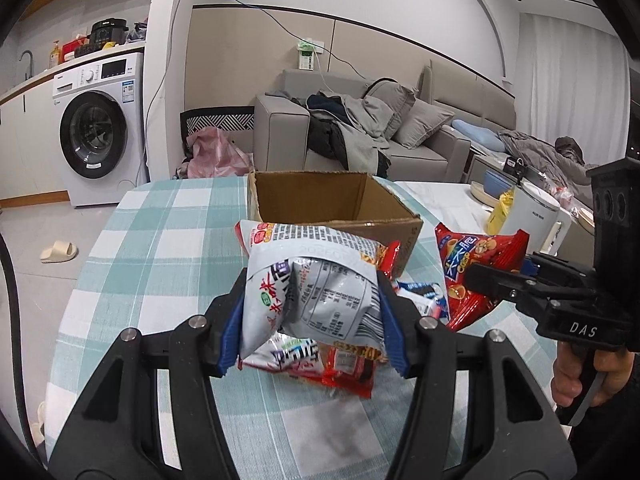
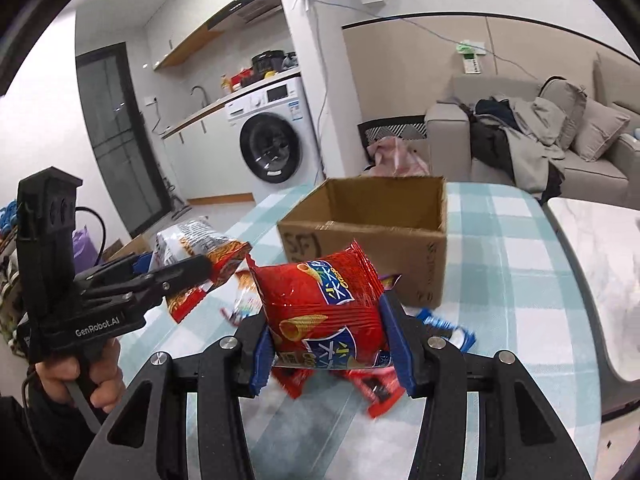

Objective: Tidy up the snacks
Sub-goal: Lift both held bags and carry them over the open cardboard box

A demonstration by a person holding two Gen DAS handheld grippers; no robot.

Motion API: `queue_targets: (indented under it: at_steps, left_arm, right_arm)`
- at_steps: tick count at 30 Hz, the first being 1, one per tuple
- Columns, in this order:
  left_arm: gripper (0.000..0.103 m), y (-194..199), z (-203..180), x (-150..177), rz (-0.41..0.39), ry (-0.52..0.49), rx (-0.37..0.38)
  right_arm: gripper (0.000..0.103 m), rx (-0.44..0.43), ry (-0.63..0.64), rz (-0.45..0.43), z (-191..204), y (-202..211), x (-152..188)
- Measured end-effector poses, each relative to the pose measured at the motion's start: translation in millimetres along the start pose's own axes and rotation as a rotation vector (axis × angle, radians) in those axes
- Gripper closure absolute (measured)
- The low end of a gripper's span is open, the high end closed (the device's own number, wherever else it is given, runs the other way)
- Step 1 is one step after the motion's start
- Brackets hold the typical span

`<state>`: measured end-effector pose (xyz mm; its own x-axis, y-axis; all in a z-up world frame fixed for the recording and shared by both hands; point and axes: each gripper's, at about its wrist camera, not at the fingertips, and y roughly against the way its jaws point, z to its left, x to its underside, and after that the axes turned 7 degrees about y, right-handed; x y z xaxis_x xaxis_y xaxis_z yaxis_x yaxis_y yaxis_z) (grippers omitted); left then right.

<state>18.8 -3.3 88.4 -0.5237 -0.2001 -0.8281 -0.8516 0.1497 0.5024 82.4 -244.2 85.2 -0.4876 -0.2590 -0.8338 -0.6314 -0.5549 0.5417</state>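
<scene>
Clearly our left claw [image 1: 312, 320] is clamped on a silver snack bag [image 1: 312, 280], its blue pads pressing both sides, the bag's long axis running away from us and up. Our right claw [image 2: 326, 344] pinches a red snack bag [image 2: 320, 312], which stands roughly upright between the pads. Below both claws loose packets [image 1: 344, 364] lie scattered on the checked bench [image 1: 152, 248]. Just beyond them stands an open cardboard box [image 1: 332, 204], nothing blocking the way to it. Only the left view shows a white kettle [image 1: 532, 216] right of the box; only the right view shows handwriting on the box's near wall. Each view catches the other claw and the hand [image 2: 80, 376] gripping it.
</scene>
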Motion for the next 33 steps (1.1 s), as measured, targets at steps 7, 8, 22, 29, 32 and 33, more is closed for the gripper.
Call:
queue_targets:
  at_steps: [7, 8, 22, 29, 32, 33]
  left_arm:
    - [0.048, -24.2, 3.1, -27.5, -0.020, -0.004, -0.038]
    - [0.048, -28.6, 4.3, -30.8, -0.021, -0.002, -0.042]
    - [0.048, -91.4, 26.7, -74.9, -0.023, 0.009, -0.102]
    - [0.048, -133.0, 35.5, -89.2, -0.003, 0.019, -0.125]
    - [0.048, -151.8, 42.1, -92.5, 0.008, 0.034, -0.130]
    - [0.048, -157.6, 43.0, -93.6, 0.012, 0.037, -0.128]
  right_arm:
    - [0.054, 0.028, -0.034, -0.016, -11.4, -20.1, -25.3]
    - [0.054, 0.028, -0.033, -0.017, -12.9, -23.5, -29.5]
    - [0.054, 0.041, -0.051, -0.046, -36.7, -60.4, -72.2]
    - [0.054, 0.036, -0.071, -0.065, -51.0, -83.0, -87.2]
    - [0.054, 0.040, -0.071, -0.071, -55.0, -93.5, -90.5]
    - [0.054, 0.045, -0.076, -0.068, -56.9, -97.2, -91.2]
